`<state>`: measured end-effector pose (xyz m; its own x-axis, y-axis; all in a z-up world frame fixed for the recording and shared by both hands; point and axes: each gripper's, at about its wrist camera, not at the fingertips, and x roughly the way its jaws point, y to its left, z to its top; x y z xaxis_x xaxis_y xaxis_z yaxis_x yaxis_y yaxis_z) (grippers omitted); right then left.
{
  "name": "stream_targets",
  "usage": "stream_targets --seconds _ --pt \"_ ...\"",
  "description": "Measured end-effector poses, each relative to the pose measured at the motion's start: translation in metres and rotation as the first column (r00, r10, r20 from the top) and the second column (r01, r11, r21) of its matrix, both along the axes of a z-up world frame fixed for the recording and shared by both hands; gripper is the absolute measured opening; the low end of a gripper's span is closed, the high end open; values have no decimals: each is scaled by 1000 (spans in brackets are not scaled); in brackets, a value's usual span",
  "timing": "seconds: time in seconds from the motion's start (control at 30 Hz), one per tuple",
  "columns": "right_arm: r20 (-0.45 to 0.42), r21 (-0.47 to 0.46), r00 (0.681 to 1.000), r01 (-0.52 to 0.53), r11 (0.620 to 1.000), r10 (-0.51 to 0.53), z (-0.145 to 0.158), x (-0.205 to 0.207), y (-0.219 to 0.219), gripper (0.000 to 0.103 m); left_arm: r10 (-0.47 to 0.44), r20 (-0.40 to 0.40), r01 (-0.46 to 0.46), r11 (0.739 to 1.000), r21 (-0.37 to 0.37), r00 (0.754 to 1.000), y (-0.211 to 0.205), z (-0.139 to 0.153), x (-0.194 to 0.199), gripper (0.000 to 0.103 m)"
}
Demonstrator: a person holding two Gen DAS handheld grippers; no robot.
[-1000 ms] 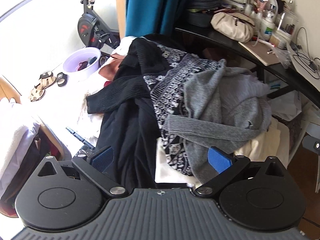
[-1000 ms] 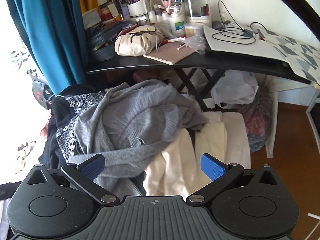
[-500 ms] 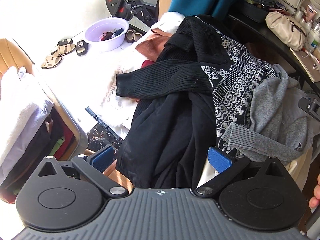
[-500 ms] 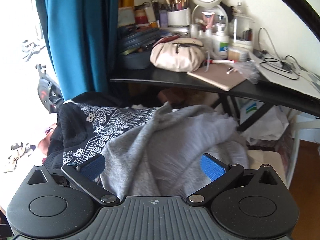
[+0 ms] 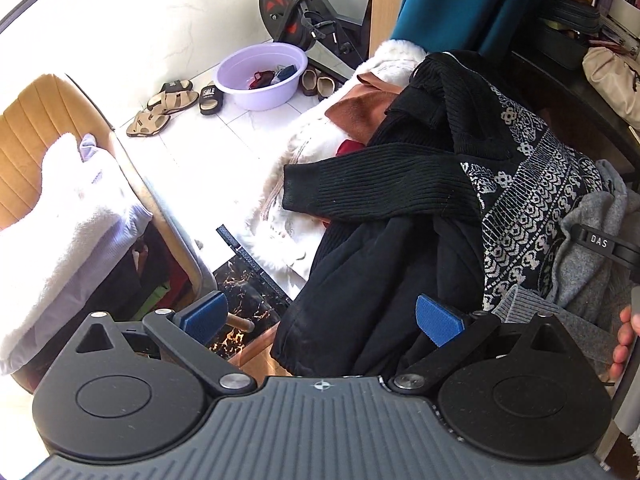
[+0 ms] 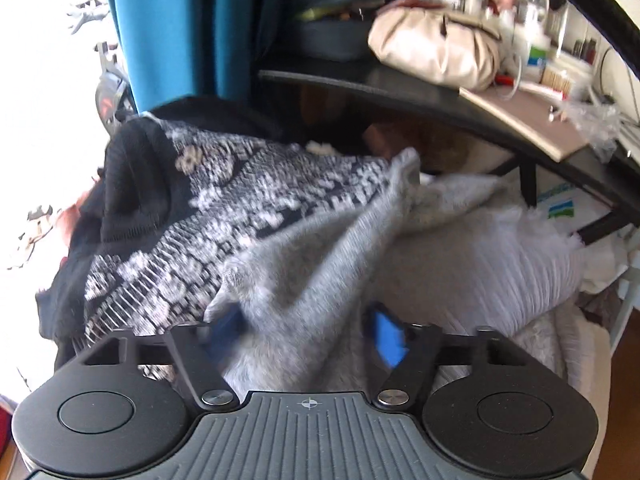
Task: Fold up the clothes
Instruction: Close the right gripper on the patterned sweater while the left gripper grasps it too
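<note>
Crosswise, black ribbed sleeve [image 5: 376,184], cuff leftward.

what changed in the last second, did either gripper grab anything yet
The right gripper swung left from the cream fabric onto the grey sweater, and its jaws have narrowed around a raised fold of it; blur hides whether they are fully shut. The left gripper swung left toward the black garment, bringing the purple basin into closer view. It stays open and empty. The pile looks unchanged apart from the fold.
</note>
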<state>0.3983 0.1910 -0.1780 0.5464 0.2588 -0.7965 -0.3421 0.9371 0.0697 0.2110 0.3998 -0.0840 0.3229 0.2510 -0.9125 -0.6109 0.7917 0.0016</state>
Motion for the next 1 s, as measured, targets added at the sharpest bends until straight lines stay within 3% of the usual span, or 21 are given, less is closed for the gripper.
stream_targets --seconds 0.1,0.23,0.3,0.4,0.53,0.63,0.7,0.73,0.87,0.97,1.0 --pt "-3 107 999 39 993 -39 6 -7 -38 25 16 1 -16 1000 0 1000 2 0 5 102" --pt "-19 110 974 228 967 -227 9 -23 -105 16 -35 28 35 999 -3 999 -11 -2 21 102" --pt "-39 85 950 312 946 -310 4 -31 -139 16 -70 54 70 998 -3 996 -19 -3 29 102" --pt "-58 27 943 330 943 -329 -8 -46 -175 16 -109 82 107 994 24 991 -27 -11 40 102" --pt "-67 -12 935 350 937 -350 -15 -58 -192 16 -167 85 162 985 54 982 -35 -28 60 102" --pt "-97 34 920 385 922 -380 -14 -57 -195 21 -218 62 215 975 52 974 -42 -43 79 98" --pt "-87 50 927 369 928 -364 -6 -57 -194 35 -253 46 250 967 50 966 -46 -54 91 90" --pt "-78 56 932 358 932 -354 -1 -57 -193 36 -261 39 259 965 44 965 -47 -60 97 85" --pt "-41 82 949 314 946 -312 19 -55 -193 53 -250 29 251 968 -20 968 -44 -81 117 82" --pt "15 100 965 260 960 -262 35 -50 -190 60 -261 24 262 962 -77 965 -46 -95 127 70" --pt "46 91 971 228 969 -233 40 -48 -187 62 -268 20 268 959 -93 963 -48 -99 130 60"
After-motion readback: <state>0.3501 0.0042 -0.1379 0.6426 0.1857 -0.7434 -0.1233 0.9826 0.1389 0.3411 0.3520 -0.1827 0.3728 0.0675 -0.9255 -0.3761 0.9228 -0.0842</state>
